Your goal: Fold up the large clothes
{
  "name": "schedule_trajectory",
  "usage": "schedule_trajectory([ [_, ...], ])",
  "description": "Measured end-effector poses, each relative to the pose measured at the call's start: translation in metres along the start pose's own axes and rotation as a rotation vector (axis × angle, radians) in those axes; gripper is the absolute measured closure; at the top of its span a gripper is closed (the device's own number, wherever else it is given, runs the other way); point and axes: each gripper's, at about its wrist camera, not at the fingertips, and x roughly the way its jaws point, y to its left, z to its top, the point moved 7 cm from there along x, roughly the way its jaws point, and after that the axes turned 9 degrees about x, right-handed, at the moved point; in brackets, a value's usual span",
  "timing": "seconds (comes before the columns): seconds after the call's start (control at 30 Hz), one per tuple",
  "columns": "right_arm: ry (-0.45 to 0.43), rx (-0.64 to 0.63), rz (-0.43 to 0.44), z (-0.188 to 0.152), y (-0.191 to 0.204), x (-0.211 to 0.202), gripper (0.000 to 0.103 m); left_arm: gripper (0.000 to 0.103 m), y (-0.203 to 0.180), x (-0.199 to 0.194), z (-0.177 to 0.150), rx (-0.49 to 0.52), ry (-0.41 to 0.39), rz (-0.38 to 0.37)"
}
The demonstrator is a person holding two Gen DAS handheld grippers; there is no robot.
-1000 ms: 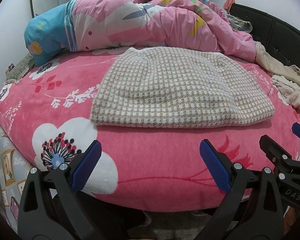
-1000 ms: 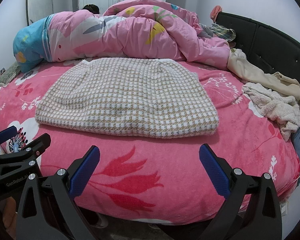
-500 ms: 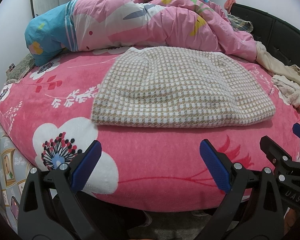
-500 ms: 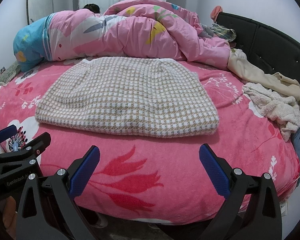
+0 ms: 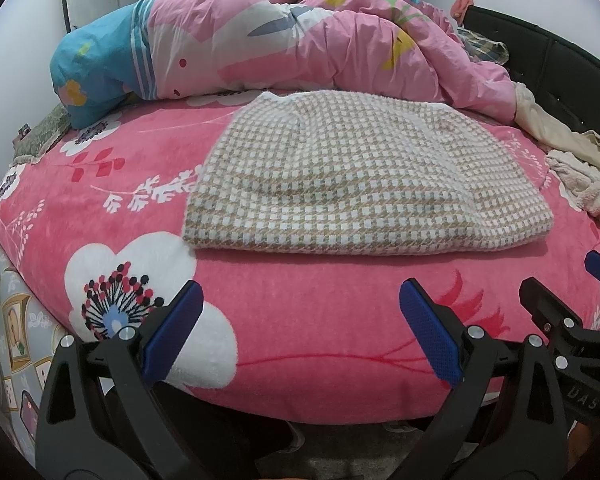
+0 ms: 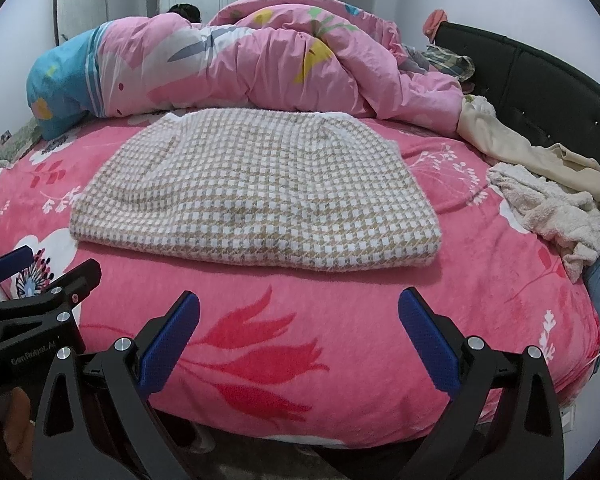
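- "GenRobot.AI" is printed in white on the black body of the left gripper (image 6: 40,276), left of the right gripper's jaws.
- "DAS", partly cut off, is on the black body of the right gripper (image 5: 580,280), right of the left gripper's jaws.

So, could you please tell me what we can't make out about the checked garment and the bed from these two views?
- Checked garment: its type and how many layers are folded under; only the top face shows in both views.
- Its far edge: hidden against the duvet, right view.
- Beige clothes pile: cut off by the left view's edge.
- Bed underside: dark, behind both open grippers.
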Motion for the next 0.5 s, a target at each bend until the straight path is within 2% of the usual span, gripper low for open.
schedule_trajectory([
  [0.5,0.009,0.004,0.008,0.0006,-0.0047,0.0049,0.006,0.008,0.0029,0.0009,-0.0030,0.005,0.009,0.012],
])
